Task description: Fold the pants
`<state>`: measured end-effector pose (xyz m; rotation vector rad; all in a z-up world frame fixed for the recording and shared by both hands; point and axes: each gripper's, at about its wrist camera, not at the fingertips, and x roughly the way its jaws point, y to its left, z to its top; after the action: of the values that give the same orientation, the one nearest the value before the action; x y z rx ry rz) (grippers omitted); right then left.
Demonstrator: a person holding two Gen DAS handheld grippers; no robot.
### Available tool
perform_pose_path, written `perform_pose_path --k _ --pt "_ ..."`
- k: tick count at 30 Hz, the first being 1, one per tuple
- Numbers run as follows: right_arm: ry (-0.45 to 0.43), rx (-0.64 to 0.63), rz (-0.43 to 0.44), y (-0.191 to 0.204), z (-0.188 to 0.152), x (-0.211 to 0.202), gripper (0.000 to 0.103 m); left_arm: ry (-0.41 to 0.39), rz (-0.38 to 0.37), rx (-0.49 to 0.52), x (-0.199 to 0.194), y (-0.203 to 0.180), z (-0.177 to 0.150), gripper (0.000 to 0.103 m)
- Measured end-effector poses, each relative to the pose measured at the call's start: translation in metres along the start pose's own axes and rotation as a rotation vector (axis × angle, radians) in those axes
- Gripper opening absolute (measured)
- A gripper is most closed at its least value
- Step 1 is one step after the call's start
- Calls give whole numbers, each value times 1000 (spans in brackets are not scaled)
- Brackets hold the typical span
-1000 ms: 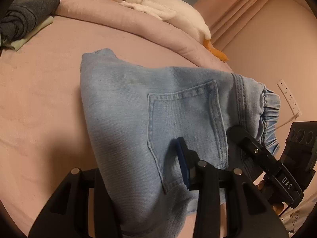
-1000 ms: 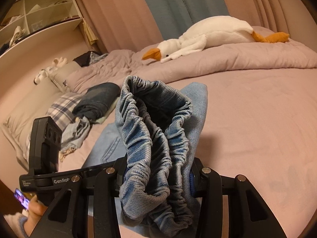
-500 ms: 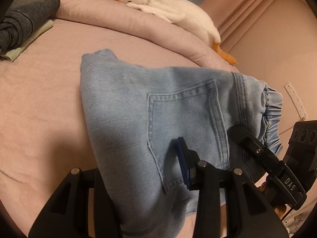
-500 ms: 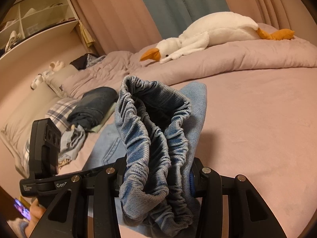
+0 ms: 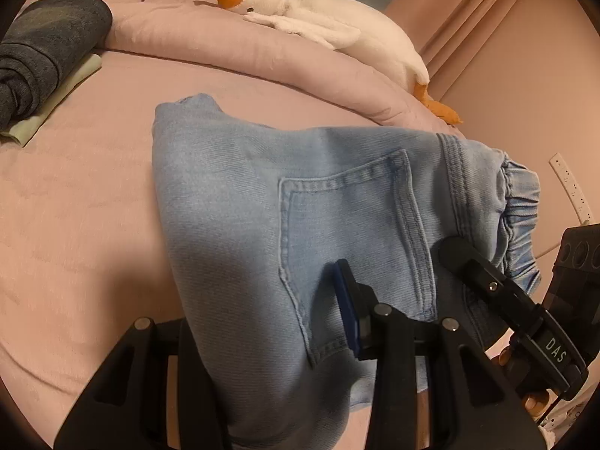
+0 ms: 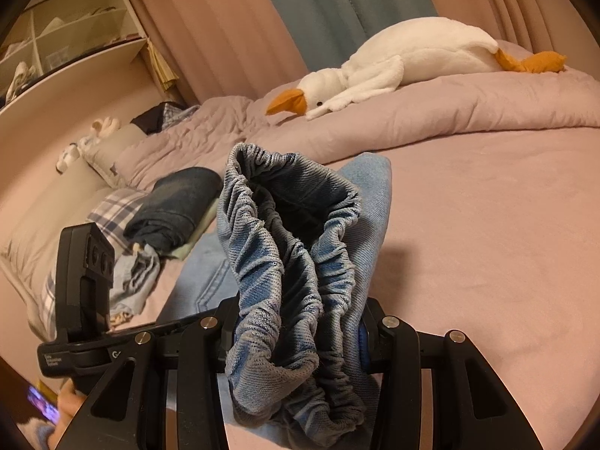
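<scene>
A wide bed with a pale pink sheet [image 5: 75, 225] fills most of the room; a rolled pink quilt [image 6: 450, 112] runs along its far side. On the quilt lies a long white plush goose with an orange beak and feet [image 6: 412, 56], stretched flat. The light blue denim pants with an elastic waistband [image 5: 262, 206] are held up over the middle of the sheet, folded over, back pocket facing the left wrist view, far end resting on the bed. Near the pillows sits a folded dark blue-grey garment [image 5: 41, 45] on a pale green cloth. The left gripper [image 5: 285, 322] is partly closed, its pads pinching the denim by the pocket. The right gripper [image 6: 296, 330] is likewise partly closed, clamped on the gathered waistband, which bunches upward between its fingers. Each gripper shows at the edge of the other's view.
</scene>
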<state>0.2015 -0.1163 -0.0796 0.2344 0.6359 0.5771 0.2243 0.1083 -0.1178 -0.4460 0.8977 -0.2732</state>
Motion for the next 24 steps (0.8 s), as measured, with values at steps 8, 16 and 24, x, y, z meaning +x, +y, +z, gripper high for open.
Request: perform_pose_path --k 8,16,24 --pt "19 26 -4 -7 1 14 46 33 15 -11 15 7 5 39" --pt "63 52 -13 -15 2 32 46 63 24 -25 25 17 7 41" --pt "133 122 -16 -36 1 43 49 88 37 -48 32 27 10 50"
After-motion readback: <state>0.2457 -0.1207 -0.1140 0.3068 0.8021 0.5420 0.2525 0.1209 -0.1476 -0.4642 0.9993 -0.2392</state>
